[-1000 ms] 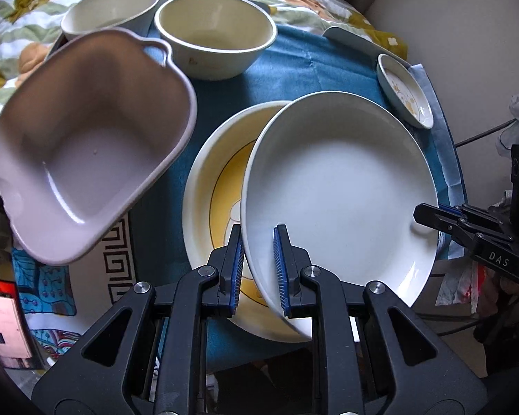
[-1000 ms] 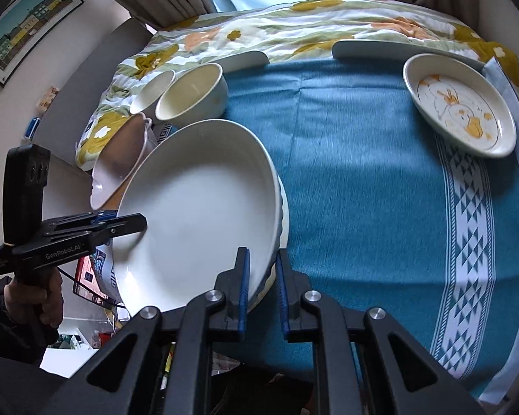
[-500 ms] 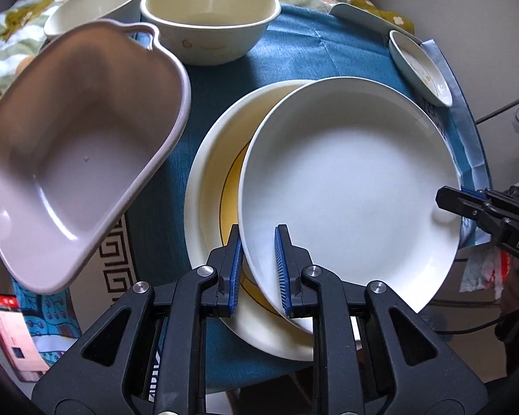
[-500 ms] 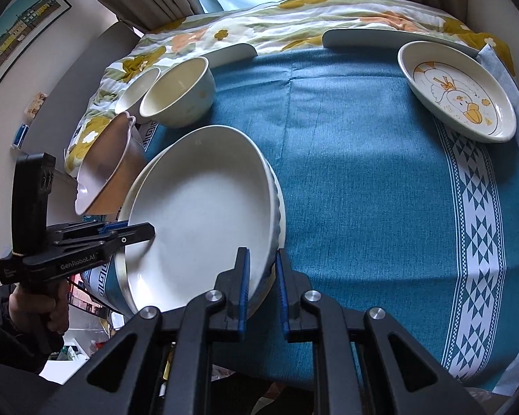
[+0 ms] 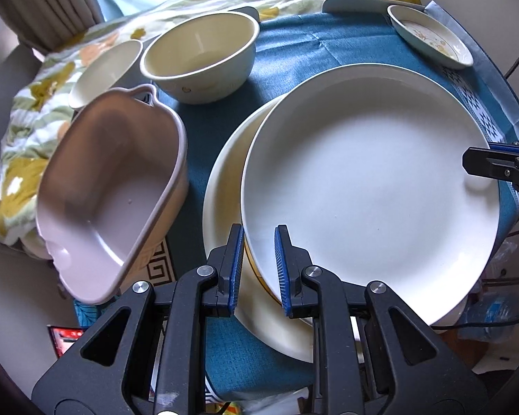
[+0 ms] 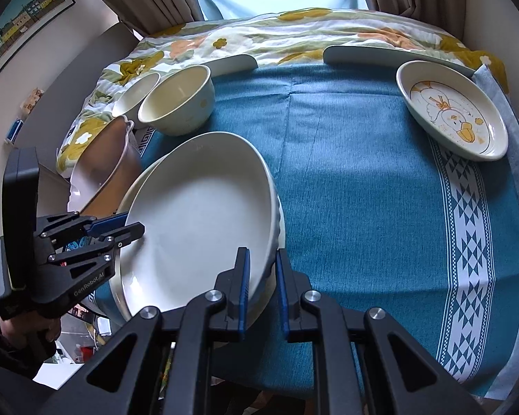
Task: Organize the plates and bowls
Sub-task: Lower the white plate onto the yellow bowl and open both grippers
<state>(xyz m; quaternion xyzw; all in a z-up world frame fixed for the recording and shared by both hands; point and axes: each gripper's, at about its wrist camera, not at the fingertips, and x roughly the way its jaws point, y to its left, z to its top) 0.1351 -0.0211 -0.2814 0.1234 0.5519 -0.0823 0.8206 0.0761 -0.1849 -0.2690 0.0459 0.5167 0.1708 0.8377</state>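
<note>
Blue tablecloth (image 6: pixel 363 180): three plates, three bowls (both hand-held grippers pinching white plate (image 5: pixel 370 186)).

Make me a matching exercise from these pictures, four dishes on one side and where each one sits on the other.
Things:
1. white plate
2. duck dish
3. pink dish
4. cream bowl

Places:
A. far right of the blue cloth
B. tilted at the table's left edge
C. between both sets of jaws, above a yellow-rimmed plate
D. upright behind the pink dish

Pairs: 1-C, 2-A, 3-B, 4-D
</note>
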